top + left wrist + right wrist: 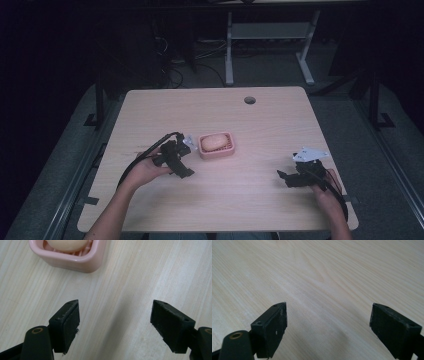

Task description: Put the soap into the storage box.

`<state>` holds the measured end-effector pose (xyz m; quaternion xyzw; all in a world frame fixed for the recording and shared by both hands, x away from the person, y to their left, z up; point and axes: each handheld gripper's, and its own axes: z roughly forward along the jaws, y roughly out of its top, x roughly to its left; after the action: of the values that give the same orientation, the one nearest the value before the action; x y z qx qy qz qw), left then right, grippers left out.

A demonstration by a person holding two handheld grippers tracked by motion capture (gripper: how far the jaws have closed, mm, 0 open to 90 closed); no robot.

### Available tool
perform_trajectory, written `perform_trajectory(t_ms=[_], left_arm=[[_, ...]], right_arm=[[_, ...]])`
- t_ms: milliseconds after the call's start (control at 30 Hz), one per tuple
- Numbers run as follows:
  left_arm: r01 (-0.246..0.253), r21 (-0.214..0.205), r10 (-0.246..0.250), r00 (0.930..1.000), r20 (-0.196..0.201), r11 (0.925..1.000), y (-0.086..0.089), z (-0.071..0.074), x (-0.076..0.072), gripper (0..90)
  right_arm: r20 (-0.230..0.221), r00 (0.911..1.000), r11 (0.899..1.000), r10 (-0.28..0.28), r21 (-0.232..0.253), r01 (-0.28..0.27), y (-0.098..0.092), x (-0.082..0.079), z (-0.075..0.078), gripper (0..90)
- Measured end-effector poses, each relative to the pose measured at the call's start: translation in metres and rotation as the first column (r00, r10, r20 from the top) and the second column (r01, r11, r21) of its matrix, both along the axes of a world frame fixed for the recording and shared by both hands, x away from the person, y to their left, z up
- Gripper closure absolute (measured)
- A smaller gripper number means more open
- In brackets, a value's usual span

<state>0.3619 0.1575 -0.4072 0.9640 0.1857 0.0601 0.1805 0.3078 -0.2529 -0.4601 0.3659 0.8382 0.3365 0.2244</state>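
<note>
High view: a light wood-grain desk (pixel 260 200) carries a pink soap dish (pixel 217 145) a little left of centre, with a pale peach oval soap (pixel 213 142) lying inside it on the dish's ribbed floor. The left gripper (pixel 186 170) sits just beside the dish, at about 8 o'clock from it, held by the person's left hand (pixel 145 172); its cable (pixel 137 162) loops back toward the forearm. It is close to the dish but not touching it. In the left gripper view the two black jaws stand wide apart with bare desk between them, nothing held; the soap dish (pixel 72 258) is at 11 o'clock, cut by the top edge of the view, and the soap (pixel 67 243) shows over its rim. The right gripper (pixel 286 178) is well apart from the dish, at about 4 o'clock from it near the desk's right edge, held by the right hand (pixel 322 192); its grey three-cornered plate (pixel 309 154) points up. In the right gripper view its jaws are likewise spread wide over bare wood grain, holding nothing. A round cable hole (pixel 249 100) lies at 12 o'clock on the desk, near the far edge. No brand, label or writing can be read on the dish, the soap or either gripper.
</note>
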Motion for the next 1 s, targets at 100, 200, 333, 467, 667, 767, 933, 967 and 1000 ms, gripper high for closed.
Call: perform_trajectory(t_ms=[100,200,333,467,667,767,933,967,1000], left_arm=[[-0.006,-0.004,0.006,1.0000,0.006,1.0000,0.003,-0.001,-0.003,23.5],[-0.012,-0.015,0.013,0.9999,0.008,0.9998,0.006,-0.003,-0.005,23.5],[-0.015,-0.019,0.015,0.9998,0.011,0.9997,0.009,-0.005,-0.008,23.6],[-0.006,-0.009,0.006,0.9998,0.017,0.9999,0.012,-0.006,-0.012,23.6],[-0.013,-0.011,0.013,0.9997,0.019,0.9999,0.017,-0.008,-0.017,23.6],[-0.016,-0.016,0.016,0.9996,0.021,0.9997,0.021,-0.009,-0.020,23.5],[-0.018,-0.014,0.018,0.9994,0.028,0.9997,0.027,-0.011,-0.024,23.5],[-0.025,-0.015,0.025,0.9993,0.029,0.9996,0.028,-0.012,-0.025,23.5],[-0.020,-0.006,0.020,0.9993,0.030,0.9998,0.030,-0.012,-0.025,23.5]], right_arm=[[0.000,1.0000,1.000,0.004,-0.007,-0.004,0.000,0.000,0.000,13.9],[0.000,1.0000,1.000,0.004,-0.006,-0.004,-0.001,0.001,-0.001,13.9],[0.000,1.0000,1.000,0.001,-0.005,-0.001,-0.001,0.001,-0.001,13.9],[0.000,1.0000,1.000,-0.006,-0.001,0.006,-0.002,0.001,-0.001,13.9],[-0.002,1.0000,1.000,-0.008,0.000,0.008,-0.003,0.001,-0.001,13.9],[-0.006,0.9999,1.000,-0.012,0.002,0.012,-0.003,0.002,-0.002,13.9],[-0.006,0.9999,1.000,-0.011,-0.006,0.011,-0.003,0.002,-0.002,13.9],[-0.007,0.9999,1.000,-0.012,-0.005,0.012,-0.003,0.002,-0.002,13.9],[-0.008,0.9999,1.000,-0.012,-0.007,0.012,-0.003,0.002,-0.002,13.9]])
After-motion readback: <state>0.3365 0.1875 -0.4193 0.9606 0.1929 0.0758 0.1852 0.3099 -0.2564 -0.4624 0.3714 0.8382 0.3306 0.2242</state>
